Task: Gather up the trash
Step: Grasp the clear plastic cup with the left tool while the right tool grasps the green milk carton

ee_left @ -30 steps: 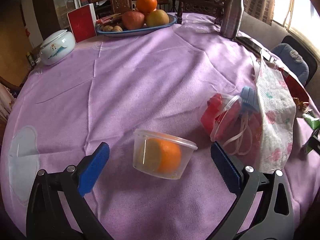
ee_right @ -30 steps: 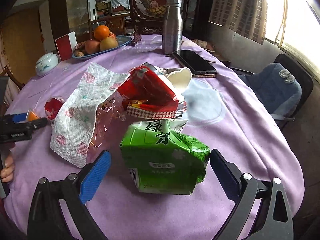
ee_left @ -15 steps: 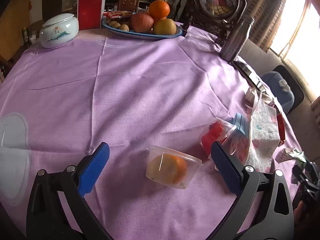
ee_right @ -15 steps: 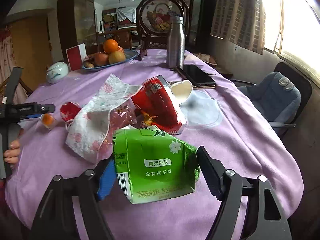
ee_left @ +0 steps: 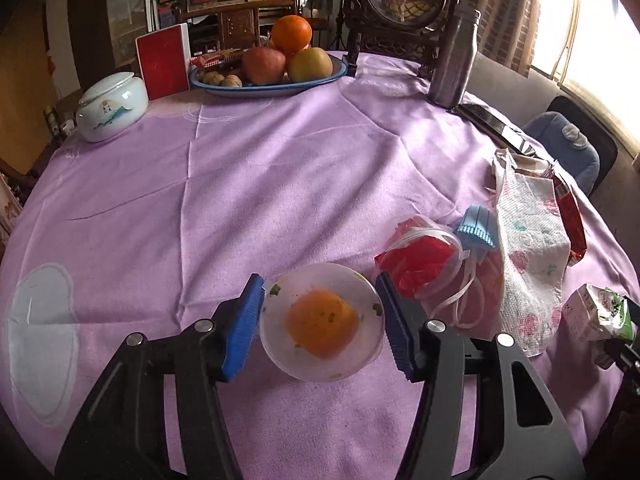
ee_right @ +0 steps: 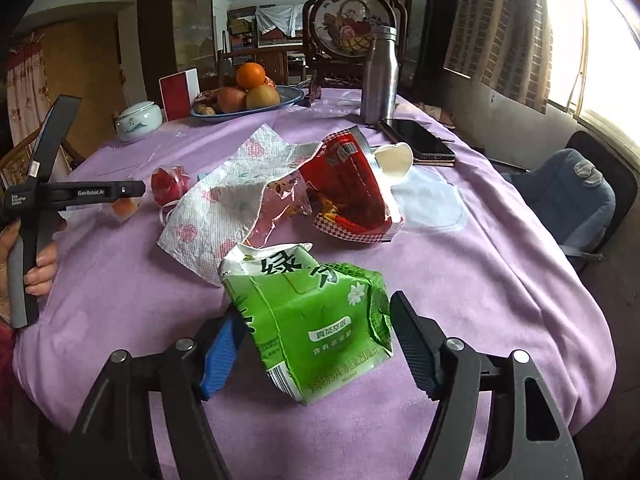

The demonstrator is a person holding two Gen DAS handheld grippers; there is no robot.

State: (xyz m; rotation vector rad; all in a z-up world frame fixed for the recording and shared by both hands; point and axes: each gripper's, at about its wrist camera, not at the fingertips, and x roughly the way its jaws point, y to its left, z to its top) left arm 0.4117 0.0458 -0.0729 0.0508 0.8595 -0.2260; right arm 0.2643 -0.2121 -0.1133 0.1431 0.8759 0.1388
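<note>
Left gripper (ee_left: 320,322), jaws just closing, clamps the clear cup (ee_left: 322,326) holding orange residue; right gripper (ee_right: 316,344) grips the green carton (ee_right: 308,320). Lilac tablecloth (ee_left: 260,184), cluttered room; fruit plate (ee_left: 268,88) at twelve o'clock.

frames: black, silver screws | fingers (ee_left: 242,330): blue ribbed pads | marking: white "GenRobot.AI"

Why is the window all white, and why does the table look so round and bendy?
In both wrist views the window is blown out white because daylight overwhelms the camera, leaving the room's left side dim. The fisheye lenses bend straight edges, so the purple table bulges and the corners go black. In the left wrist view the cup near the lens looks a little soft.
</note>
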